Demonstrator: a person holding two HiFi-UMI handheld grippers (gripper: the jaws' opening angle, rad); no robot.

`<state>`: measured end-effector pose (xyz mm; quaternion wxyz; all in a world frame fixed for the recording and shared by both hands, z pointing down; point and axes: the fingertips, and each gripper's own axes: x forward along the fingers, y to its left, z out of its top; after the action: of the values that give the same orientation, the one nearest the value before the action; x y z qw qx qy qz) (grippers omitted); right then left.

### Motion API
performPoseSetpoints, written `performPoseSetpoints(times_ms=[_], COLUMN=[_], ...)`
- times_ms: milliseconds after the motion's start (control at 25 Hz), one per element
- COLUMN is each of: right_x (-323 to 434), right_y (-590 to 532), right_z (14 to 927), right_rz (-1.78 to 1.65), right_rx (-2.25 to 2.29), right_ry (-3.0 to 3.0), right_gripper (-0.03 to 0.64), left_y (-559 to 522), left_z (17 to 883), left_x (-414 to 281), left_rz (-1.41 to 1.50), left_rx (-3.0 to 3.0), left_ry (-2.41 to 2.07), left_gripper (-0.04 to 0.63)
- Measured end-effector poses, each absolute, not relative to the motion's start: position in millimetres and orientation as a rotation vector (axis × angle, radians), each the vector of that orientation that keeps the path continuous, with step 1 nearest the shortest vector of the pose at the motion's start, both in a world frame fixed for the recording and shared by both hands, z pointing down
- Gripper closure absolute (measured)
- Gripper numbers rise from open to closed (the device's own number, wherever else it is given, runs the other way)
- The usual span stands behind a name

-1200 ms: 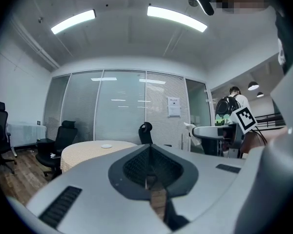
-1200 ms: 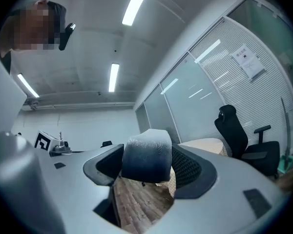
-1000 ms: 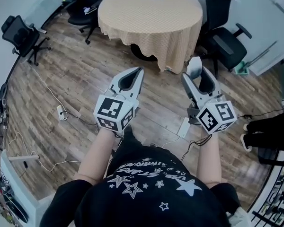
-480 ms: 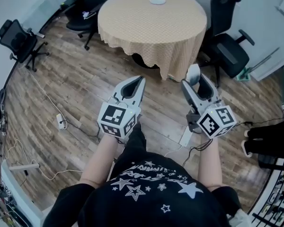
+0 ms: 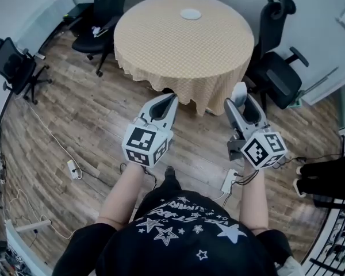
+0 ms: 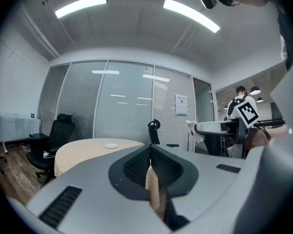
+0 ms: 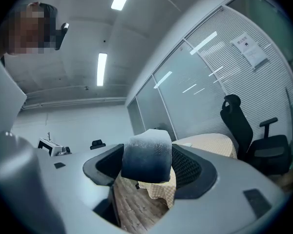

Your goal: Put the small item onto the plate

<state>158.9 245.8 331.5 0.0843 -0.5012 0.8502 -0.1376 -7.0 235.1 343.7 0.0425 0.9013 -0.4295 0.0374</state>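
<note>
A small white plate [image 5: 190,14] lies at the far side of a round table [image 5: 184,50] with a tan checked cloth; the left gripper view also shows the plate [image 6: 110,146]. My right gripper [image 5: 240,95] is held in the air short of the table's near edge, shut on a small pale, soft-looking item [image 5: 239,89]. That item [image 7: 147,156] fills the gap between the jaws in the right gripper view. My left gripper [image 5: 171,99] hangs beside it, shut, with nothing in it. The left gripper's jaws meet in a thin seam [image 6: 150,152].
Black office chairs stand at the table's far left [image 5: 106,4] and right [image 5: 282,68], and a third [image 5: 11,68] at the left wall. Power strips [image 5: 73,168] [image 5: 228,181] and cables lie on the wood floor. A glass partition [image 6: 117,111] runs behind the table.
The table and plate have come nearer and lower in the head view, so the person has moved toward them. Both grippers keep their pose, and the right one still holds the item.
</note>
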Motion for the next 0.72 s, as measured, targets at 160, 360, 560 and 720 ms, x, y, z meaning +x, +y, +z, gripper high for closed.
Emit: performPoseSetpoints(times_ms=[160, 360, 560, 720], right_x=[144.0, 123.2, 107.6, 99.8], right_y=[207.3, 172.9, 156.5, 146.2], right_z=[337.9, 344.2, 350.4, 358.2], right_rz=[-0.428, -0.431, -0.45, -0.46], right_rx=[-1.527, -1.586, -1.628, -1.618], right_ry=[2.514, 2.52, 2.552, 2.586], right_gripper=[0.299, 0.299, 0.299, 0.299], left_y=[196.1, 162.4, 144.1, 135.9], left_z=[350.6, 358.0, 362.0, 367.3], left_x=[-29.5, -59.9, -74.8, -75.7], left_rz=[0.127, 0.118, 0.132, 0.127], left_rx=[2.756, 2.74, 2.73, 2.719], left_ry=[-1.309, -1.286, -1.265, -1.261], left_gripper=[0.588, 0.587, 0.588, 0.586])
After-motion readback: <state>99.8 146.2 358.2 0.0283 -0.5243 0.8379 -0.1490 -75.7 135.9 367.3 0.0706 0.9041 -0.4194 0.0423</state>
